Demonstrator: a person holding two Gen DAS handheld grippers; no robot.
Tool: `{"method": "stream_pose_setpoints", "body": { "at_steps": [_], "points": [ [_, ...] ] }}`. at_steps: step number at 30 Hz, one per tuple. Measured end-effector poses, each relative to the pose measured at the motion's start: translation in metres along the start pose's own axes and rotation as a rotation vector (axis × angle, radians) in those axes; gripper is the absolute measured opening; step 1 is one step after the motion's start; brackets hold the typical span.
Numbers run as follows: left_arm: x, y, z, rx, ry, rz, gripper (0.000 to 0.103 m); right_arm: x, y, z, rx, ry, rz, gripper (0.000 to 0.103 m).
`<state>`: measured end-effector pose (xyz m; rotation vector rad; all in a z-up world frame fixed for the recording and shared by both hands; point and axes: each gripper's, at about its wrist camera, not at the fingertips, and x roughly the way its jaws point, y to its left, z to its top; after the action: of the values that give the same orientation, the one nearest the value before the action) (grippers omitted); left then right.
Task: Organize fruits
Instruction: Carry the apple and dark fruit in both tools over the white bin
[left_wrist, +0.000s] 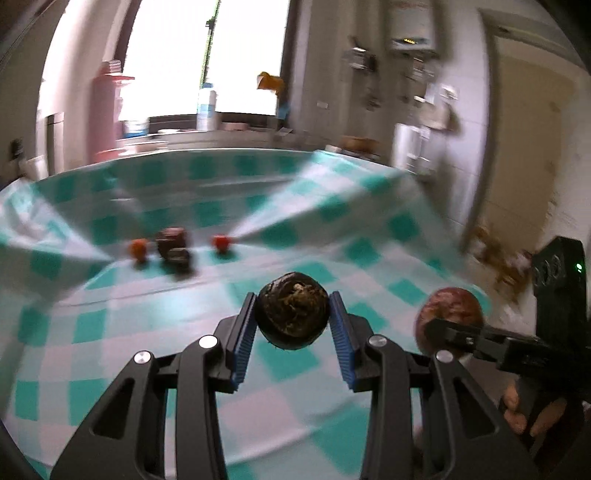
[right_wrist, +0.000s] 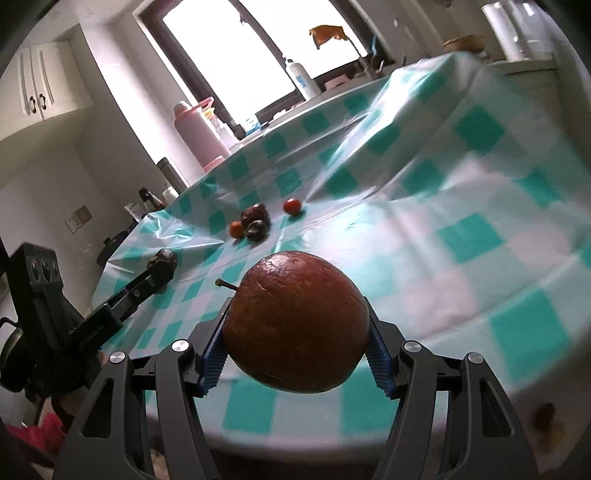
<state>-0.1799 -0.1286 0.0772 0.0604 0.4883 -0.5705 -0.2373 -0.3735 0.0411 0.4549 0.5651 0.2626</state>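
Observation:
My left gripper (left_wrist: 292, 312) is shut on a dark, shrivelled round fruit (left_wrist: 292, 315) and holds it above the checkered table. My right gripper (right_wrist: 295, 328) is shut on a large brown apple (right_wrist: 295, 321) with a stem, held over the table's near edge. The right gripper shows in the left wrist view (left_wrist: 448, 328) with its apple (left_wrist: 450, 306). The left gripper shows in the right wrist view (right_wrist: 157, 275) with its dark fruit (right_wrist: 162, 260). On the table farther off lie two dark fruits (right_wrist: 254, 223), a small orange fruit (right_wrist: 236, 229) and a small red fruit (right_wrist: 292, 206).
The table carries a wrinkled teal-and-white checkered cloth (right_wrist: 461, 236) with raised folds. A pink flask (right_wrist: 199, 136), bottles (right_wrist: 301, 79) and a counter stand beyond the far edge under a bright window. A door (left_wrist: 528, 147) is at the right.

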Motion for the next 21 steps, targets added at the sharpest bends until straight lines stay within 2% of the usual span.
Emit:
{"method": "stream_pose_setpoints", "body": {
  "at_steps": [6, 11, 15, 20, 21],
  "points": [
    [0.014, -0.09, -0.01, 0.153, 0.144, -0.231, 0.039, -0.074, -0.036, -0.014, -0.011, -0.039, -0.154, 0.063],
    [0.038, -0.163, -0.04, 0.303, 0.29, -0.397, 0.039, -0.11, -0.084, -0.041, 0.061, -0.014, -0.3, 0.063],
    [0.062, -0.203, -0.066, 0.422, 0.407, -0.45, 0.039, -0.103, -0.122, -0.066, 0.084, 0.109, -0.459, 0.063],
    [0.098, -0.243, -0.108, 0.576, 0.569, -0.492, 0.039, -0.083, -0.159, -0.098, 0.098, 0.276, -0.555, 0.063],
    [0.103, -0.248, -0.118, 0.613, 0.58, -0.489, 0.039, -0.077, -0.164, -0.106, 0.088, 0.319, -0.565, 0.063]
  ]
}}
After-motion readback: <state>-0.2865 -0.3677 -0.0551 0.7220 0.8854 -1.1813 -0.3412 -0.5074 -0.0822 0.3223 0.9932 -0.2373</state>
